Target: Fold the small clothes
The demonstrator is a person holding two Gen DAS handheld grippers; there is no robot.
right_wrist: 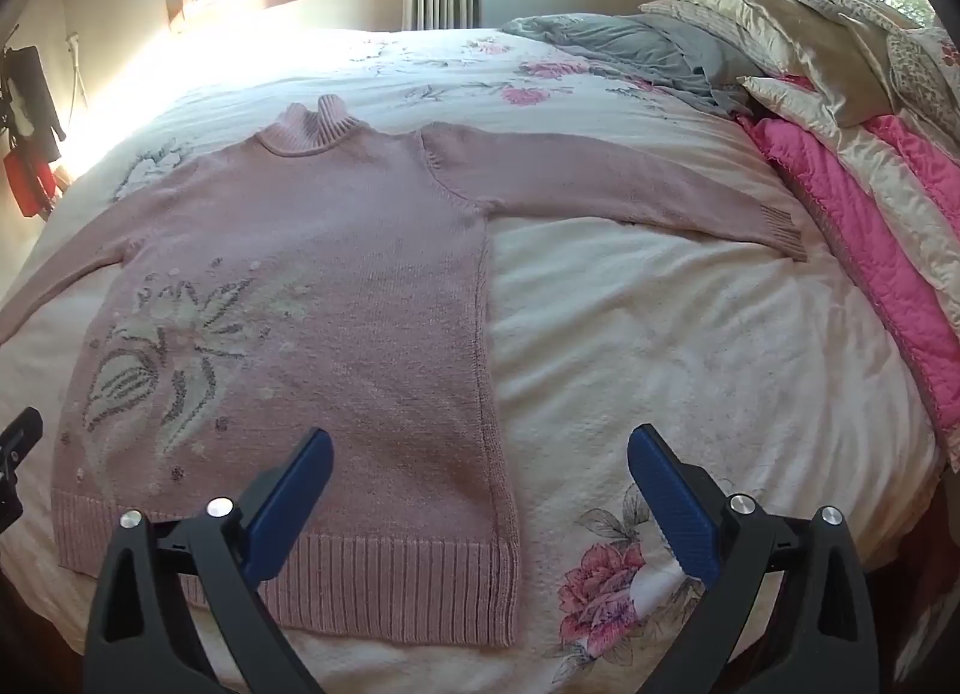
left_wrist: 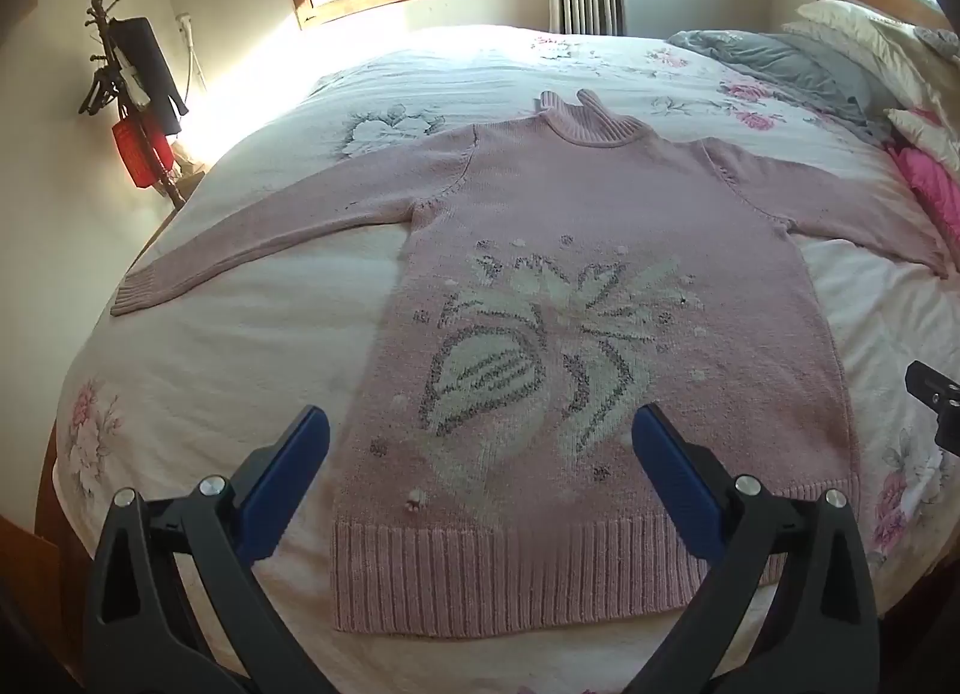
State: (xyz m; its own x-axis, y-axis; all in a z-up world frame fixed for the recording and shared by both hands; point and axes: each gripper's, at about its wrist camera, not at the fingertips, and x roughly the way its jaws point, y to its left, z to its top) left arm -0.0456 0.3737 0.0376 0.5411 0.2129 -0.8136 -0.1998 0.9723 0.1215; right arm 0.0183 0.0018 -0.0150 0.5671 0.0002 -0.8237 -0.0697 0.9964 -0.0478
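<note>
A pink knitted sweater [left_wrist: 600, 226] with a pale flower pattern lies flat and face up on the bed, both sleeves spread out to the sides and its ribbed hem nearest me. My left gripper [left_wrist: 480, 442] hovers open above the lower front of the sweater, nothing between its blue pads. In the right wrist view the same sweater [right_wrist: 360, 250] fills the left half. My right gripper [right_wrist: 480, 454] is open above the sweater's right side seam near the hem. The right sleeve [right_wrist: 630, 184] reaches toward the pillows.
The bed carries a white floral cover [left_wrist: 228, 358]. Pillows [right_wrist: 798, 33], a grey blanket [right_wrist: 636, 51] and a bright pink quilt [right_wrist: 852, 250] are piled at the right. A rack with a red bag [left_wrist: 138, 147] stands by the left wall. Windows are at the back.
</note>
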